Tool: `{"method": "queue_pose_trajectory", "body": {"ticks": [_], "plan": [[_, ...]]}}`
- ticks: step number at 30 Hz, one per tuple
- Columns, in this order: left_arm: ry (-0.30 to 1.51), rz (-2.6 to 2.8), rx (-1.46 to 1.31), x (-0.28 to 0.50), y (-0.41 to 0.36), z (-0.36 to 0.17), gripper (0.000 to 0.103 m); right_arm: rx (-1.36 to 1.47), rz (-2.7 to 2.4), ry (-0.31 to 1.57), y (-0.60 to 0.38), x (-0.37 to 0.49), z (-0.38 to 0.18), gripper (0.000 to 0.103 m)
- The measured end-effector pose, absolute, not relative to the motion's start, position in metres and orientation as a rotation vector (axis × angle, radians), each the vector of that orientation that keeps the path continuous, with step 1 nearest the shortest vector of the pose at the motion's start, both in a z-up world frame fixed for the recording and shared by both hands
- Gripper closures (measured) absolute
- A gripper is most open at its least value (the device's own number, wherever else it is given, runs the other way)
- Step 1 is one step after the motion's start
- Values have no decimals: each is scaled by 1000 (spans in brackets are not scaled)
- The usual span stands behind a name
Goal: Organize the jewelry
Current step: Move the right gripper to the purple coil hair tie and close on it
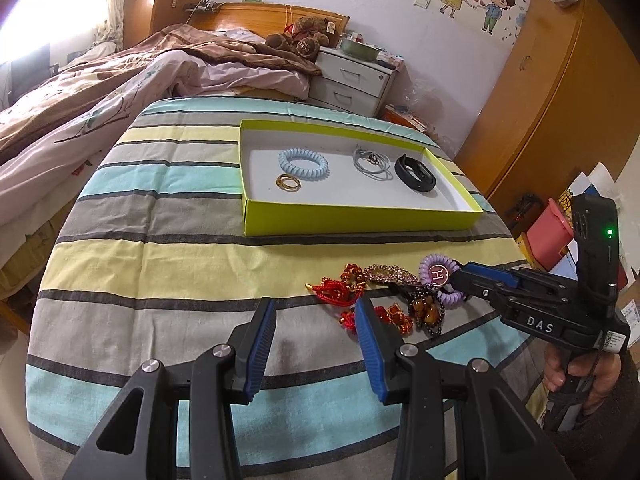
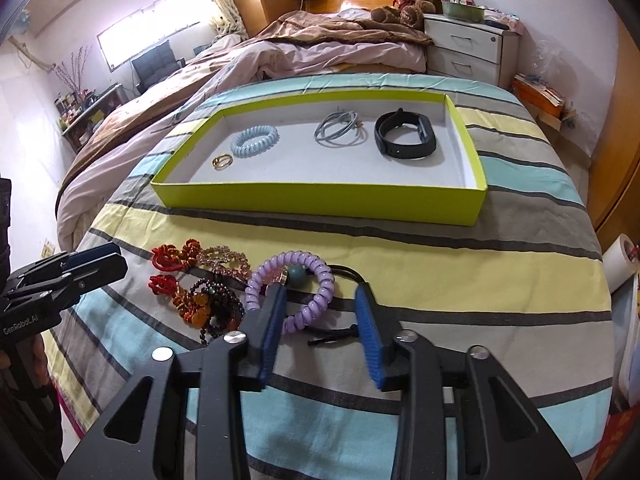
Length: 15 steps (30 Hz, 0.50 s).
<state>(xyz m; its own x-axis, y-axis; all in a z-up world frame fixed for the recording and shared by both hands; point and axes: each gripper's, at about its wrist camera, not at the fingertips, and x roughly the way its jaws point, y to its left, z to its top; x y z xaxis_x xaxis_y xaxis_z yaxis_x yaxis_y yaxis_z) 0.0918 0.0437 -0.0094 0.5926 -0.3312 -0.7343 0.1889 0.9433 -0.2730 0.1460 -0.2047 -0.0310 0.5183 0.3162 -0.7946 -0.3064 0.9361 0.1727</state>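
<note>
Bedroom with an unmade bed at the left, a white nightstand behind, wooden wardrobes at the right. Nearest, a table under a striped cloth in grey, yellow and turquoise.

At the far left of the right wrist view, left gripper, held in a hand. Stands open, with only striped cloth between its blue pads, just short of the jewelry pile.

Next, loose on the cloth in front of the box:
- red knotted cords
- pink sparkly bracelet, touching the cords
- amber beads tangled with a dark bead bracelet
- purple coil tie with a teal bead, lying over a black elastic

Right gripper tilted down over the purple coil tie. Jaws apart, straddling the near side of the coil. Left pad at or against the coil, right pad clear of it, so not clamped.

Farther back, yellow-green box, shallow and white inside. Holds, left to right:
- gold rings near the front left corner
- light-blue coil tie just beside them
- grey cord, coiled, apart in the middle
- black band toward the right wall
</note>
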Motion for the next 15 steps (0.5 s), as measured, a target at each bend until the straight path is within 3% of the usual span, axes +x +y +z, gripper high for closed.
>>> {"method": "queue_pose_trajectory", "body": {"ticks": [9,15], "plan": [[892,-306,-177,91,46,-11,62,-29,368,961,-198,145,-33,90],[897,-306,-182,91,48,-14,62,-23,359,936,-200,144,-28,94]]}}
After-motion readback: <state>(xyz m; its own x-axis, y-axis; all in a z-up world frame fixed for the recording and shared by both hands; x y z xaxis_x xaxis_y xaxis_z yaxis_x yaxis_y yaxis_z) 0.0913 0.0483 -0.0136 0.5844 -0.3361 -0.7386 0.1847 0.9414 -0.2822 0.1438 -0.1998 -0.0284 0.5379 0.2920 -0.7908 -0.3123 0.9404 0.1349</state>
